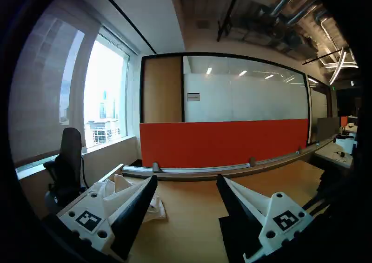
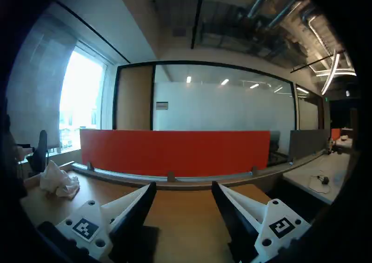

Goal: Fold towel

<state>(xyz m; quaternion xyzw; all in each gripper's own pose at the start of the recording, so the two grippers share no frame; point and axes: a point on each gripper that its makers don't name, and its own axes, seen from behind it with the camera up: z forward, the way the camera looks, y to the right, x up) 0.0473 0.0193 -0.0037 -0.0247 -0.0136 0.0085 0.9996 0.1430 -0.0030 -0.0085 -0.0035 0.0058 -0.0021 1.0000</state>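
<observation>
Towel (image 2: 58, 180) lies crumpled on the desk (image 2: 186, 219), well left of the right tongs (image 2: 183, 184) and just beyond the left tongs (image 1: 186, 178). Both tongs are spread and empty above the desk.

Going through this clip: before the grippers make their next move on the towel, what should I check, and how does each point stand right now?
1. Left gripper open, nothing held: ok.
2. Right gripper open, nothing held: ok.
3. Towel in sight on the desk: ok.
4. Towel lying flat, ready to fold: not ok, it is crumpled in a heap.
5. Towel corners to grasp picked out: cannot tell, the folds hide them.
</observation>
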